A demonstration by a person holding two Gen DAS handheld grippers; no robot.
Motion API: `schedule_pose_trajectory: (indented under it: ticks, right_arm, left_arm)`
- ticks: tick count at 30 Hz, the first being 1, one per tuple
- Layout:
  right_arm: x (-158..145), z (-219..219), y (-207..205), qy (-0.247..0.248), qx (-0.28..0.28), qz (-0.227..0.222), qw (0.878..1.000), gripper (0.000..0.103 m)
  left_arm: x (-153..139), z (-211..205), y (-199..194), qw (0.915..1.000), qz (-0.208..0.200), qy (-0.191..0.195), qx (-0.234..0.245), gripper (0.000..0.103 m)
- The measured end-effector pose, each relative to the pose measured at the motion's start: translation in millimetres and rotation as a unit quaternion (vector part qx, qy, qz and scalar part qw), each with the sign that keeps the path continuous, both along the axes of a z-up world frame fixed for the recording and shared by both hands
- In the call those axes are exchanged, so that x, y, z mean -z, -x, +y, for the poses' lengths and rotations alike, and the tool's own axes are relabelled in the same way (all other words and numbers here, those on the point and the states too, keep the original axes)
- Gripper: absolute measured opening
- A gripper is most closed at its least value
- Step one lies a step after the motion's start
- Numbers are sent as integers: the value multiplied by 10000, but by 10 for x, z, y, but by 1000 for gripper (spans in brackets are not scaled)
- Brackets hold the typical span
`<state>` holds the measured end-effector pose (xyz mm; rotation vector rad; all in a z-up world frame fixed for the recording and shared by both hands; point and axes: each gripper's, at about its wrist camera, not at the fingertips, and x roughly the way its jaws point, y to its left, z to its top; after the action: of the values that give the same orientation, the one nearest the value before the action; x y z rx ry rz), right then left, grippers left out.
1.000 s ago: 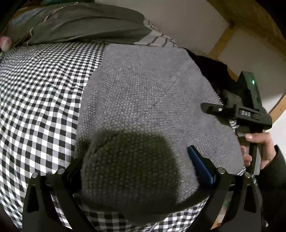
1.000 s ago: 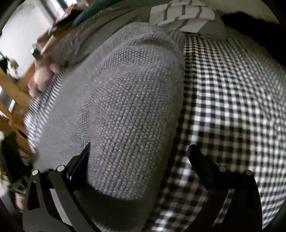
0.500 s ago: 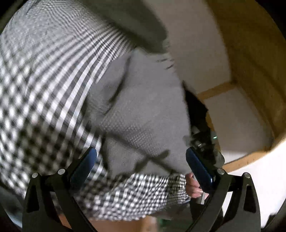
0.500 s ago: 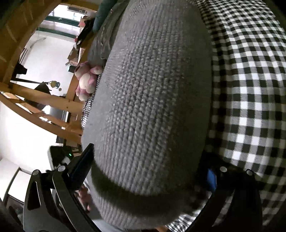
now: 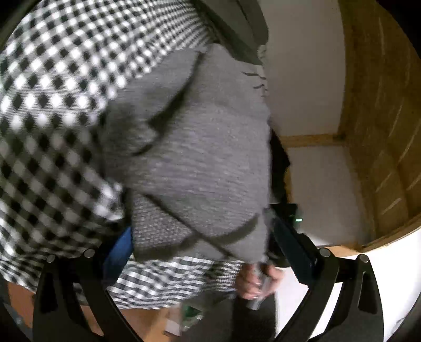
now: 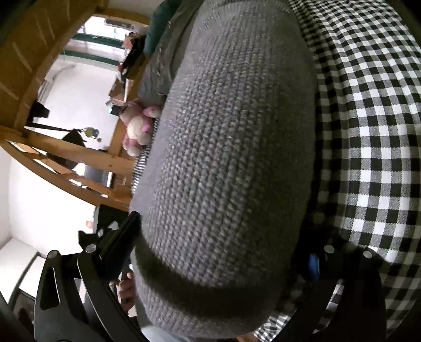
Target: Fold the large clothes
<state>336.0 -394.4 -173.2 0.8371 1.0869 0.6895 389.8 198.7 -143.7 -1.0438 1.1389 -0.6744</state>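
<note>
A grey knitted sweater [image 5: 200, 157] lies folded on a black-and-white checked bed cover [image 5: 52, 110]. In the left wrist view my left gripper [image 5: 205, 252] is open at the sweater's near edge, one finger on each side of the fold. In the right wrist view the sweater [image 6: 226, 147] fills the frame as a thick roll. My right gripper [image 6: 221, 252] is open, its jaws wide on either side of the roll's near end. The right gripper and the hand holding it [image 5: 257, 278] show in the left wrist view at the sweater's right corner.
The checked cover [image 6: 368, 118] spreads to the right of the sweater. A pink and white plush toy [image 6: 136, 123] sits at the bed's far edge. Wooden bed-frame beams [image 6: 65, 155] and a wooden panel [image 5: 379, 105] border the bed. A grey-green blanket [image 5: 231, 21] lies beyond.
The left gripper drew back and tilted, and the fold it stood around now lies flat on the sweater. The right gripper moved closer along the sweater roll.
</note>
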Motion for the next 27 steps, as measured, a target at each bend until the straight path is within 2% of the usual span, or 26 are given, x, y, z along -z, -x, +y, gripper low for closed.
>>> schedule_pose_trajectory:
  ticks: [4,6,7,9,12,13,14,15,16,17,18,20,22,23,24,25,26,27]
  right_arm:
    - [8,16,-8,-14,-38,25,10000,100]
    - [21,41,-16,57,-71,32,10000,100]
    - [25,57,-17,100,-81,36,9999,100]
    - [25,102,-40,154,-39,64,9999,100]
    - [17,96,-48,-6,161,123,9998,100]
    - [6,76,-24,-122,235,86,9996,97]
    - [-18,58,4,-208,261,0,9994,94]
    - [-55,18,43,-354,299,-110,9989,85]
    - [-63,-36,75,-461,325,-165,9983,77]
    - [-95,-84,108,-501,368,-233,9978,74]
    - [-93,-114,116,-452,405,-247,9978,72]
    - [27,-131,73,-478,487,-25,9977,71]
    - [211,-134,-25,-648,512,312,9961,84]
    - [265,-120,-85,-821,466,397,9947,86]
    - [252,-82,-138,-833,450,444,9945,90]
    - [221,-32,-180,-753,473,484,9949,91]
    - [192,13,-209,-663,484,478,9955,90]
    - [156,52,-220,-596,491,420,9961,83]
  left_arm:
    - [-171,-54,-84,9998,-146,-52,94,98]
    - [-122,-100,-179,9996,-8,-179,215,98]
    - [-19,-139,-244,9989,215,-214,356,98]
    - [103,-160,-336,9985,341,11,435,98]
    - [75,-183,-436,9983,398,88,410,98]
    - [27,-184,-439,9986,377,124,336,98]
    - [-54,-208,-425,9992,178,130,331,98]
    - [-118,-264,-389,9993,-39,31,383,90]
    - [-200,-305,-355,9983,-261,-218,478,65]
    - [-250,-337,-324,9969,-407,-350,573,59]
    - [-247,-361,-318,9965,-433,-280,663,57]
    - [-152,-406,-344,9963,-320,-309,732,56]
    - [-8,-464,-367,9969,-153,-197,744,57]
    - [44,-492,-386,9969,-80,-83,778,59]
    - [52,-506,-402,9969,-66,-10,782,69]
    - [39,-529,-434,9967,-76,129,802,85]
    - [1,-574,-474,9959,-102,224,875,90]
    - [-48,-617,-499,9958,-124,111,904,91]
